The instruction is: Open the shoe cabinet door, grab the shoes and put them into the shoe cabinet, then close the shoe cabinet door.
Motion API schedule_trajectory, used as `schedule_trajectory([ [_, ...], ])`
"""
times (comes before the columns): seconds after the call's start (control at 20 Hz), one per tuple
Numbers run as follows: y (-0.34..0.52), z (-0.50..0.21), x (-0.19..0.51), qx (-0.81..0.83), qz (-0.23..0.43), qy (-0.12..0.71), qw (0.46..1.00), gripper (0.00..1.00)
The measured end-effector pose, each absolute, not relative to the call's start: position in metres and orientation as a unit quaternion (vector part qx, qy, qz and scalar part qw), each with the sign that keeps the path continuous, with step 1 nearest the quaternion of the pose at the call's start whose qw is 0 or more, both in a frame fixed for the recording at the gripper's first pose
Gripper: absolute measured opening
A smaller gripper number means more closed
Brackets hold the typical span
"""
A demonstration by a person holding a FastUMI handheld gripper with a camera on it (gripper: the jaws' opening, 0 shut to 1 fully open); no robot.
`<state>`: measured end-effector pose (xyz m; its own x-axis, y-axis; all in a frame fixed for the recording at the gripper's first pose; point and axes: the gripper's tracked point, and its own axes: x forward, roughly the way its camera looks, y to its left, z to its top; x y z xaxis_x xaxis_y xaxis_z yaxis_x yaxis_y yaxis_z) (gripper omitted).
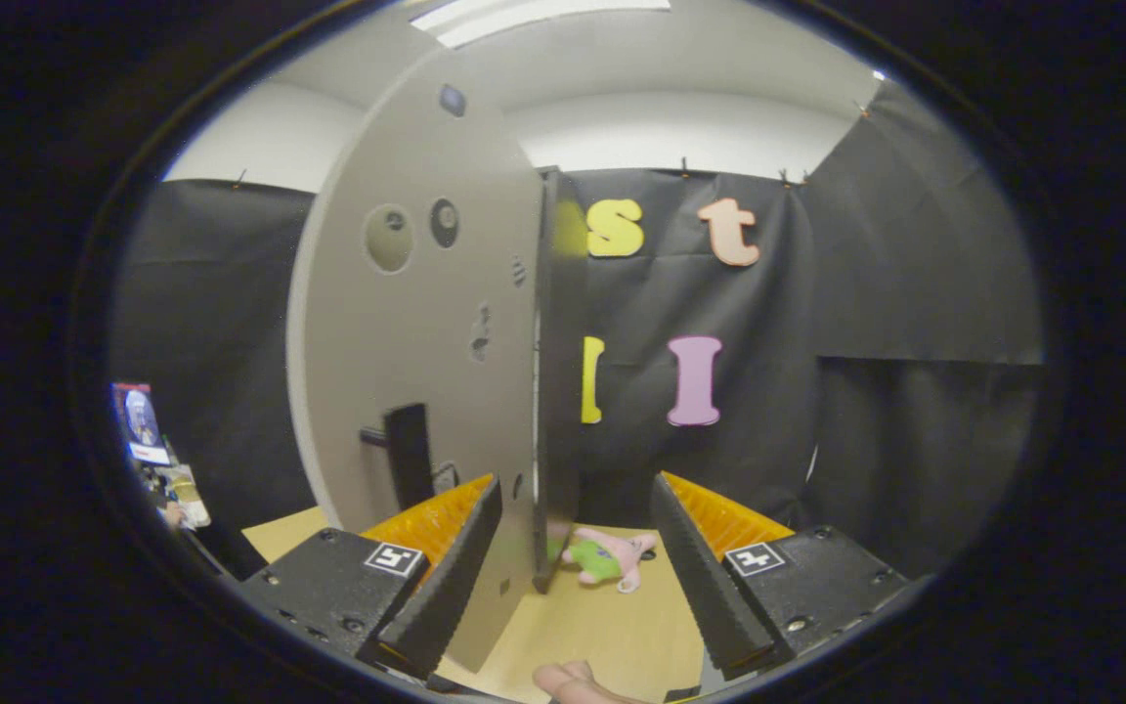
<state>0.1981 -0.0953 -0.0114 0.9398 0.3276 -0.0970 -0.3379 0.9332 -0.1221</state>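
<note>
No legible text, square coded markers (394,558) on gripper blocks

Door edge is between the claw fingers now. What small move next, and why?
Probably close the claw on the cabinet door edge: its fingers stand apart, the edge between them, unpressed. A pink plush toy lies beyond on the table.

One shoe cabinet door (416,323), grey, swung open, edge-on between fingers. One dark handle (409,455) on door, low. Two round holes (389,238) high on door. One plush toy (608,558), pink and green, far on table (602,636). One gripper (575,572), two fingers spread apart, gripping nothing.
</note>
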Motion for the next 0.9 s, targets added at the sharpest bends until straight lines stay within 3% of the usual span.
schedule_trajectory([
  [0.15, -0.083, -0.012, 0.186, -0.101, 0.137, 0.034, 0.985, 0.89],
  [0.5, -0.009, -0.020, 0.177, -0.057, 0.167, 0.076, 0.981, 0.89],
  [0.9, 0.078, -0.023, 0.185, -0.139, 0.112, 0.041, 0.983, 0.89],
])
